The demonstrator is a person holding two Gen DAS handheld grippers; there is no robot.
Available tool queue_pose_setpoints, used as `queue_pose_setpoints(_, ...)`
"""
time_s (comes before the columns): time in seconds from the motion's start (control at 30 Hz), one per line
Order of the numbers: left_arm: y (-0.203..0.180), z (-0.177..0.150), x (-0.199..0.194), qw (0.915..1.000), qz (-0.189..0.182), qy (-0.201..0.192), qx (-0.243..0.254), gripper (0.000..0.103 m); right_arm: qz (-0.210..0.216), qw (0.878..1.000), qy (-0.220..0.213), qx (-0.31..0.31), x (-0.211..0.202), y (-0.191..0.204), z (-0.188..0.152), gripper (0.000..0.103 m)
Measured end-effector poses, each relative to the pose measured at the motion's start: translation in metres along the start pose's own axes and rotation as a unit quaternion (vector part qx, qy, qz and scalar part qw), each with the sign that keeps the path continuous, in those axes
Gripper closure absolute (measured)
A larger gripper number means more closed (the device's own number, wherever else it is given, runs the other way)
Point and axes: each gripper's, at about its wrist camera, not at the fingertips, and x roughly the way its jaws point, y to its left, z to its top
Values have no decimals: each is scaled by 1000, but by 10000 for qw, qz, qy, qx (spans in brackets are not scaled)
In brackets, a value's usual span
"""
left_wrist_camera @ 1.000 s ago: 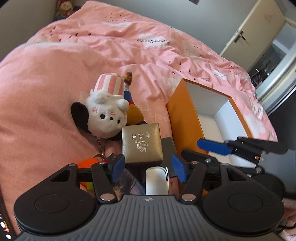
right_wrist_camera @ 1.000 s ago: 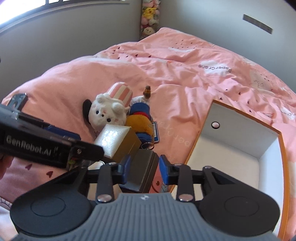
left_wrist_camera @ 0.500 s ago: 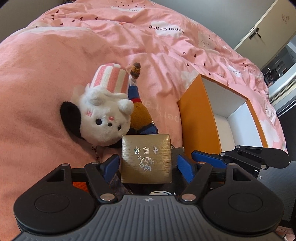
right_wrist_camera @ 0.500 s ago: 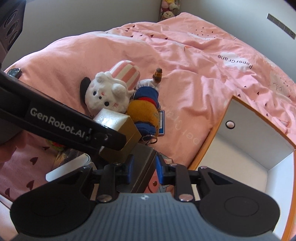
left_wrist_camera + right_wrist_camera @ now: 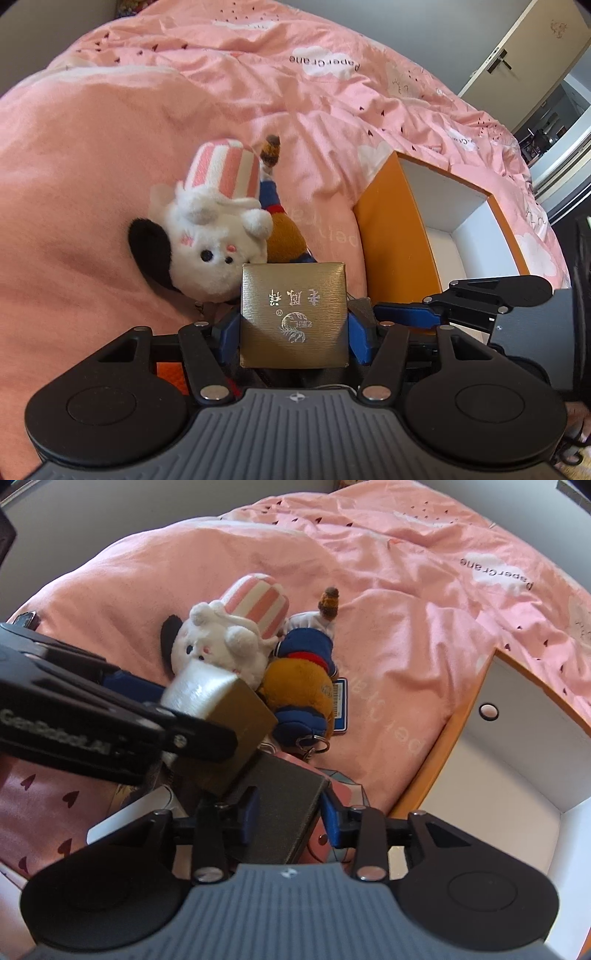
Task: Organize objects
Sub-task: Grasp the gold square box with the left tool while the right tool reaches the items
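Two grippers are worked side by side over a small heap of things on the pink bed cover, both angled steeply down, presumably so that each box can be lifted clear of the pile.

Nearest in the left wrist view, the left gripper has its jaws just closing, and the square gold box with silver lettering sits squarely between the blue pads, which appear to press both its side faces. In the right wrist view, the right gripper has jaws just opening at a middling width; the flat dark grey box lies between them, its near left edge against the left pad, while a gap seems left at the right pad, so no firm grip is judged.

Just beyond, the white plush with a pink-striped hat and the orange plush in a blue jacket lie touching each other, with the gold box against them.

Farther right, the open orange box with white lining stands empty on the bed, likely as the destination.
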Motion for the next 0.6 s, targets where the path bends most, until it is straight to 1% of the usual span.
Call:
queue_pose_setpoints(0.07,1,1,-4,10000,-16,-1,-7,36,114,9997,190,-86,3,-2,6,53)
queue_pose_setpoints(0.13,1,1,-6,10000,5,-26,-8,36,154,9989,399,-201,7,0,13,49)
queue_pose_setpoints(0.23,0,1,-14,9998,106,-156,60,36,119,9979,552,-304,10,3,20,49)
queue_pose_setpoints(0.33,4,-1,-21,9997,130,-191,58,36,83,9985,414,-337,3,6,25,49)
queue_pose_setpoints(0.4,9,-2,-28,9995,183,-248,10,36,69,9991,363,-207,1,6,28,49)
queue_pose_setpoints(0.47,14,-4,-35,9991,288,-325,-28,36,316,9990,306,9,-4,6,30,50)
queue_pose_setpoints(0.53,18,-4,-41,9983,452,-360,-40,36,704,9969,281,230,-7,8,32,50)
queue_pose_setpoints(0.6,21,-5,-45,9973,635,-364,-34,36,1023,9940,281,261,-9,15,35,50)
